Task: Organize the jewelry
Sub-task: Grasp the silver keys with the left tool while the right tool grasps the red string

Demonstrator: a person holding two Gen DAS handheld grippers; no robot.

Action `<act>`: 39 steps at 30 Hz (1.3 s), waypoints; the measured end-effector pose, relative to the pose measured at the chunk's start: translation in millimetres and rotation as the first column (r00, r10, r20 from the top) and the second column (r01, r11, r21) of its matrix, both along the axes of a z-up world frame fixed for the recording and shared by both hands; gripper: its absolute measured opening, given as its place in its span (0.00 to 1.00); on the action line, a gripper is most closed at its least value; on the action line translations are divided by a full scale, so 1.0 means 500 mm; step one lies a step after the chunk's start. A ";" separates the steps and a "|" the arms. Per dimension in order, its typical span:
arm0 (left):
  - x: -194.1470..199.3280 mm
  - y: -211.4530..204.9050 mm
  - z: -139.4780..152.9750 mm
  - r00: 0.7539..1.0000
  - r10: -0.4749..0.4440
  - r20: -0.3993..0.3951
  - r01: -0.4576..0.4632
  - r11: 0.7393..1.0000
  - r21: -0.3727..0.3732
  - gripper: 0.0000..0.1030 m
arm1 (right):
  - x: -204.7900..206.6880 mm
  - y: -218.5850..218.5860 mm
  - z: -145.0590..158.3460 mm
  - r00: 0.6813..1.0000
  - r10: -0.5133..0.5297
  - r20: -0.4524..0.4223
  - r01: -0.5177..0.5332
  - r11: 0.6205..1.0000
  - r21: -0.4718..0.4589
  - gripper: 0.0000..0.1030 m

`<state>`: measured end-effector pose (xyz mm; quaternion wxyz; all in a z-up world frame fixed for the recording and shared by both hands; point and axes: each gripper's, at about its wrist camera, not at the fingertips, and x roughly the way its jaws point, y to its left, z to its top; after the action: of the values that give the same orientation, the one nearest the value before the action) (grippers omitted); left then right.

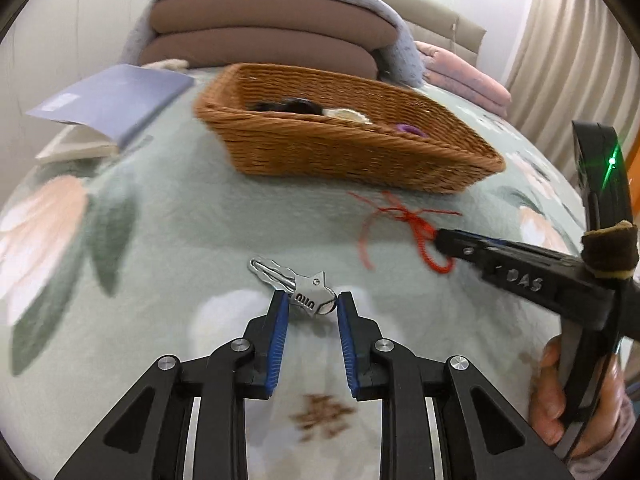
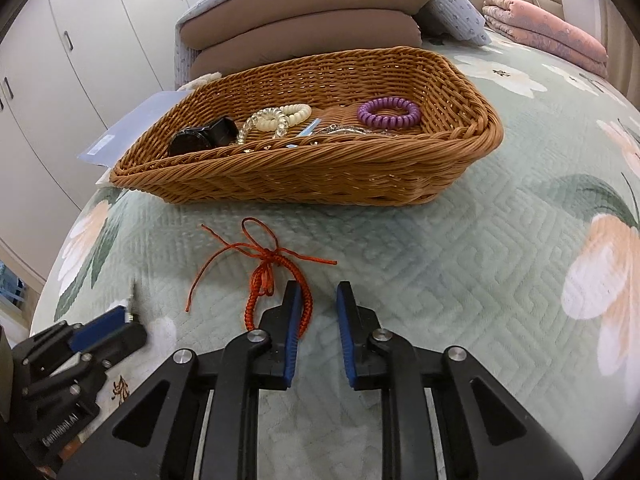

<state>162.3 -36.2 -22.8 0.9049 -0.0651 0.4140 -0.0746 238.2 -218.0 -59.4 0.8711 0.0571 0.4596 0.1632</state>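
the left gripper (image 1: 313, 305) sits low over the bedspread with its blue pads narrowed around the silver star-headed hair clip (image 1: 294, 286); the pads bracket the star end and look to touch it on both sides, so i judge it pinched, or all but, ready to be lifted. the clip lies flat on the cloth, its prongs pointing away to the left.

the right gripper (image 2: 318, 300) stands at a narrow gap too, but nothing is between its pads: the braided loop of the red cord bracelet (image 2: 266, 276) runs around the outside of its left finger (image 2: 292, 312), and the loose ends and bow trail off toward the basket. in the left wrist view that gripper's tip (image 1: 444, 240) meets the loop from the side. it looks placed to hook or pinch the braid, though no grip shows yet. a hand (image 1: 560, 396) holds its handle at the frame's edge.

just beyond the bracelet stands the wicker basket (image 2: 320, 184), where the jewelry goes: a black watch (image 2: 200, 138), cream coil bands (image 2: 280, 118), a purple coil band (image 2: 388, 112) and some small shiny pieces already lie in it.

everything rests on a soft quilted bedspread (image 2: 460, 280), pale green with large peach flowers, which would yield under a press. behind the basket are a blue booklet (image 1: 116, 100), stacked brown cushions (image 2: 312, 12) under a grey cover, a folded pink quilt (image 2: 548, 28), white wardrobe doors (image 2: 60, 60) and a beige curtain (image 1: 568, 40).
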 end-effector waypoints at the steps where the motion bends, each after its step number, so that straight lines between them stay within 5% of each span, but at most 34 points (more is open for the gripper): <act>1: -0.002 0.006 -0.001 1.000 -0.005 -0.001 0.005 1.000 -0.003 0.25 | 0.000 -0.001 0.000 1.000 0.000 -0.001 0.000 1.000 0.002 0.20; 9: -0.028 0.033 0.001 1.000 -0.030 0.004 0.030 1.000 -0.009 0.26 | -0.001 -0.003 0.002 1.000 0.000 -0.002 0.000 1.000 0.007 0.20; 15: -0.016 0.026 0.004 1.000 0.011 0.016 -0.011 1.000 0.014 0.50 | -0.001 -0.002 0.002 1.000 0.000 -0.002 0.000 1.000 0.008 0.20; 19: 0.012 0.005 -0.004 1.000 -0.009 0.008 0.009 0.998 0.058 0.49 | -0.001 -0.002 0.002 1.000 -0.001 -0.004 0.001 1.000 0.014 0.20; 22: 0.012 -0.018 -0.007 0.997 -0.071 0.020 0.069 0.992 0.101 0.25 | -0.001 -0.002 0.002 1.000 0.000 -0.004 0.000 1.000 0.015 0.20; 26: -0.004 -0.032 0.001 0.988 -0.147 0.049 0.141 0.985 0.104 0.24 | -0.001 -0.003 0.002 1.000 0.000 -0.005 0.000 1.000 0.016 0.20; 34: -0.003 -0.031 -0.005 0.988 -0.152 0.032 0.148 0.984 0.103 0.24 | -0.002 0.004 0.002 1.000 0.011 -0.004 -0.011 1.000 0.000 0.24; 39: -0.007 -0.037 -0.007 0.987 -0.152 0.049 0.146 0.983 0.112 0.23 | -0.016 0.033 0.006 0.999 0.026 0.035 -0.022 0.995 -0.096 0.20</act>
<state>158.6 -54.9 -26.1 0.9105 0.0174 0.3950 -0.1212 230.0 -201.5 -56.2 0.8791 0.0067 0.4516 0.1525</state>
